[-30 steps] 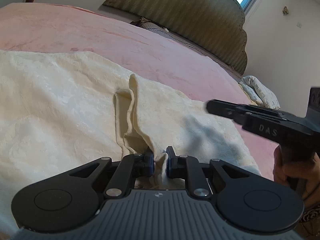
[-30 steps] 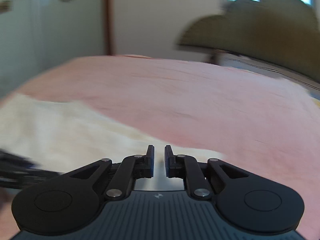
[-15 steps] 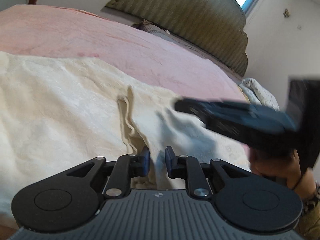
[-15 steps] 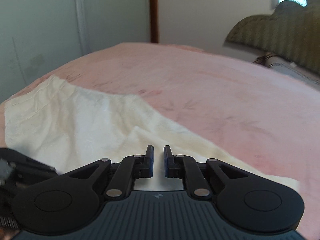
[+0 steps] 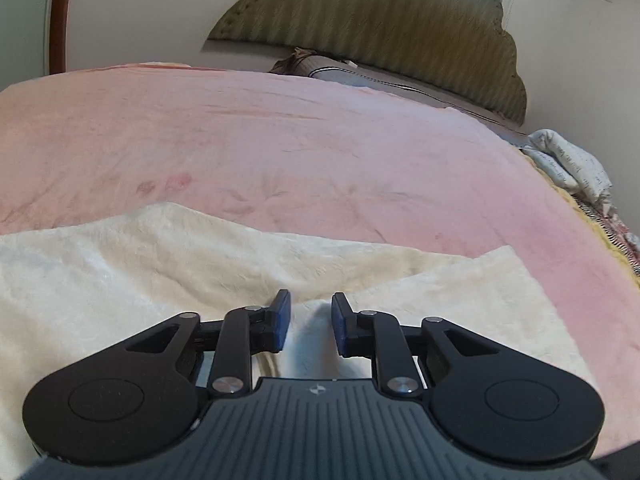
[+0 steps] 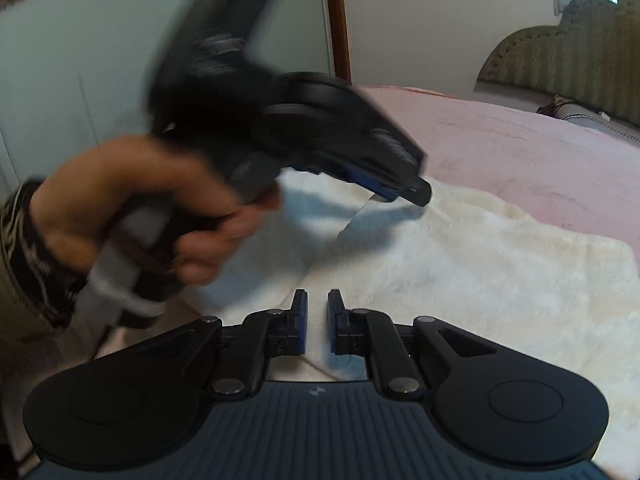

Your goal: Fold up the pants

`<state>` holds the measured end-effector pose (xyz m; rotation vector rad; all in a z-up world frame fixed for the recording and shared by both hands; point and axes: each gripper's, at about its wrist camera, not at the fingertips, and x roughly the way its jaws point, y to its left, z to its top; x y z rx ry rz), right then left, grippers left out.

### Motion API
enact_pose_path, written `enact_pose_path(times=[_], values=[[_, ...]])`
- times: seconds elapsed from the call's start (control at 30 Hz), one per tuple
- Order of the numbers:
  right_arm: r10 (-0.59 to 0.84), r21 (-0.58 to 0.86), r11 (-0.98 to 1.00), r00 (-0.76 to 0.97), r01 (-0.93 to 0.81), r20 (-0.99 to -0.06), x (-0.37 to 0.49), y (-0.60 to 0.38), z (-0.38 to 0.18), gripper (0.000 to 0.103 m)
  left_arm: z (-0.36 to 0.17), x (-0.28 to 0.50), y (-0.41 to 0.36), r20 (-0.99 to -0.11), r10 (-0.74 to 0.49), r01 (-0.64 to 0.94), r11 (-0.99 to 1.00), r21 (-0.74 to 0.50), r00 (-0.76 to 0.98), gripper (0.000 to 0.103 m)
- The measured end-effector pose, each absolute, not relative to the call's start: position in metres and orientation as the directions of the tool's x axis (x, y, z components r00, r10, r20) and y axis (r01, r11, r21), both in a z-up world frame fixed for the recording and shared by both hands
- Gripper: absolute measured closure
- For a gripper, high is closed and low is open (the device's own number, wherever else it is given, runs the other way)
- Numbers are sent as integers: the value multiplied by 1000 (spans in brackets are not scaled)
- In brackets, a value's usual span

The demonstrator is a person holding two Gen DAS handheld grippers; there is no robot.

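Observation:
Cream-white pants (image 5: 168, 264) lie spread on a pink bedspread (image 5: 304, 144), one layer folded over at the right. My left gripper (image 5: 308, 322) hovers low over the cloth with its jaws apart and nothing between the pads. In the right wrist view the pants (image 6: 480, 256) fill the near right. My right gripper (image 6: 317, 320) has its jaws a narrow gap apart over the cloth's edge, gripping nothing. The left gripper (image 6: 404, 192) shows there blurred, just above the cloth.
A padded olive headboard (image 5: 384, 28) stands at the far end of the bed. A patterned pillow (image 5: 572, 164) lies at the right edge. A white wardrobe (image 6: 80, 60) and a brown door frame (image 6: 336, 20) stand beyond the bed.
My left gripper let go of the cloth fold, opened wider and swung right. My right gripper swung left over the pants, and the left hand now fills its view.

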<state>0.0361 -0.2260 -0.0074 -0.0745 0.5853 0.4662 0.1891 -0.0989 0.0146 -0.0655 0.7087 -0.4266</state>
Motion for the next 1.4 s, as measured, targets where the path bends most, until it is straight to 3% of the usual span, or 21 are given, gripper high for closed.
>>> enact_pose_path(times=[0.1, 0.23, 0.3, 0.37, 0.43, 0.57, 0.77, 0.83, 1.1, 1.23, 1.4], values=[[408, 67, 893, 737, -445, -539, 25, -238, 5, 92, 26, 174, -92, -592, -399, 367, 912, -180, 700, 73], [227, 6, 966, 834, -260, -502, 3, -290, 23, 92, 38, 157, -75, -557, -407, 352, 912, -209, 724, 59], [154, 29, 986, 833, -164, -532, -1, -321, 18, 92, 38, 152, -63, -561, -401, 319, 916, -243, 724, 51], [140, 63, 990, 758, -129, -638, 4, -339, -1, 93, 37, 147, -51, -569, -392, 286, 919, -270, 722, 49], [111, 62, 994, 792, -93, -600, -4, -335, -4, 90, 37, 139, -40, -571, -377, 265, 925, -272, 729, 42], [218, 67, 975, 833, -213, -509, 0, -296, 13, 89, 41, 122, -21, -572, -295, 213, 955, -207, 765, 31], [356, 9, 910, 771, -414, -528, 27, -227, 7, 87, 43, 105, 3, -562, -97, 108, 994, -12, 821, 21], [338, -13, 909, 756, -416, -560, 33, -217, -7, 87, 40, 104, 11, -568, -56, 79, 997, 15, 821, 21], [302, 8, 939, 809, -345, -505, 28, -218, 0, 86, 39, 95, 31, -564, -13, 40, 999, 36, 825, 16], [275, -21, 937, 777, -347, -566, 34, -212, -8, 85, 40, 91, 39, -565, -9, 31, 999, 30, 825, 16], [236, -80, 939, 795, -334, -558, 32, -199, -6, 82, 37, 89, 48, -574, 5, 18, 999, 34, 819, 15]])
